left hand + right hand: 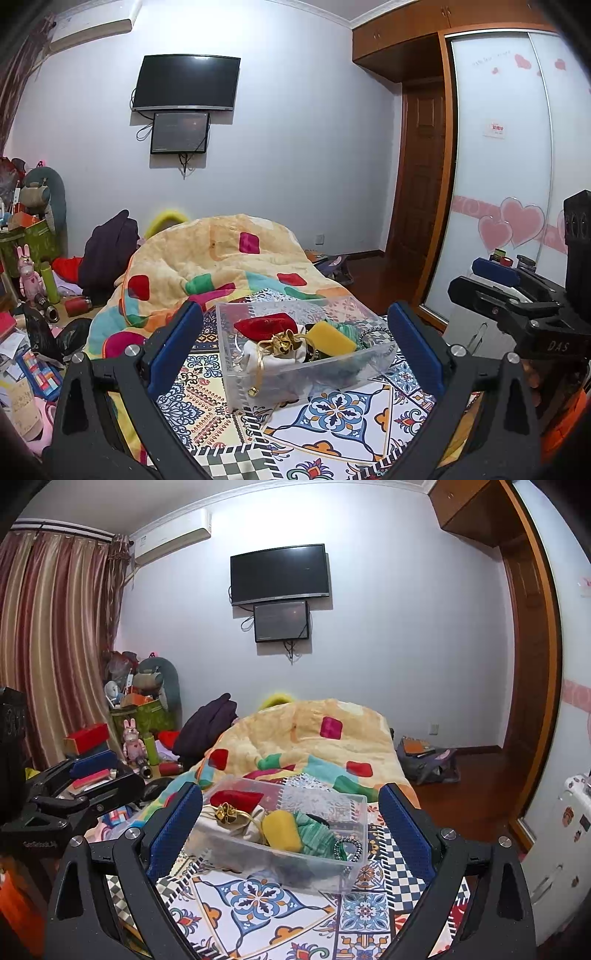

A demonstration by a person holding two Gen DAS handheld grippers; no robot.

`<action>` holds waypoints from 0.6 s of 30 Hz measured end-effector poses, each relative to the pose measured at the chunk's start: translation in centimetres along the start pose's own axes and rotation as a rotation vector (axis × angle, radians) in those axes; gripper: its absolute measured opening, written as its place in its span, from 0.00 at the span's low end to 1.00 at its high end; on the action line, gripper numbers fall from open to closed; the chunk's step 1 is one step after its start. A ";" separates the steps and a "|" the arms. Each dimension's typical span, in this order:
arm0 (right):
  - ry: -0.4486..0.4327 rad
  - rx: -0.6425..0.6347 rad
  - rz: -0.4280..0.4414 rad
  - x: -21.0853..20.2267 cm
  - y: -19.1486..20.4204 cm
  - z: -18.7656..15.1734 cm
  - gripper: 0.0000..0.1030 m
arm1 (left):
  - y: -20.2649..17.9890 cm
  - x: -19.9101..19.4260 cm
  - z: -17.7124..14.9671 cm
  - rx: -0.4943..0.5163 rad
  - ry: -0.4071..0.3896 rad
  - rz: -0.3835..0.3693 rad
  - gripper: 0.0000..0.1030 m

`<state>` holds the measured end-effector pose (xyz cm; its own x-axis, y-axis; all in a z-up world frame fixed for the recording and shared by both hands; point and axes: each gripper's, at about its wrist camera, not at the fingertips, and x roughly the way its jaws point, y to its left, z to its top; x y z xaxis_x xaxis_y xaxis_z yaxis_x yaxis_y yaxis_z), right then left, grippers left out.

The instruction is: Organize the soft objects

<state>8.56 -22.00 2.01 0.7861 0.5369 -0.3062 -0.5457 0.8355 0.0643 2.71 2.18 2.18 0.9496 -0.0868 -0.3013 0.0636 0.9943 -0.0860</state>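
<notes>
One clear bin (258, 384); inside, one red pouch (265, 326), one white drawstring bag (273, 360), one yellow sponge (330, 339), one green cloth (317, 832), one beaded bracelet (349, 846).

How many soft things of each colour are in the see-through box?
Inside the clear box:
Red pouch: 1
Gold pouch: 1
White bag: 1
Yellow sponge: 1
Green cloth: 1
Dark beaded band: 1
Total: 6 that I can see.

Open-topped clear plastic bin (236, 373) reachable from above; patterned tile-print bed cover (332, 417) bare in front; bunched yellow patchwork quilt (221, 258) blocks behind.
</notes>
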 end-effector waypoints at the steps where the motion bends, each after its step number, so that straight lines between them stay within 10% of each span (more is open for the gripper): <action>1: 0.001 -0.001 0.001 0.0 0.0 0.0 0.93 | 0.0 0.0 0.0 0.000 0.001 -0.001 0.98; 18: 0.005 -0.001 0.006 0.2 0.2 -0.1 0.93 | 0.0 0.4 0.0 0.006 0.023 -0.009 1.00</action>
<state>8.62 -21.75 1.89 0.7813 0.5412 -0.3108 -0.5505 0.8323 0.0656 3.06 2.11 2.08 0.9417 -0.0966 -0.3224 0.0735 0.9938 -0.0832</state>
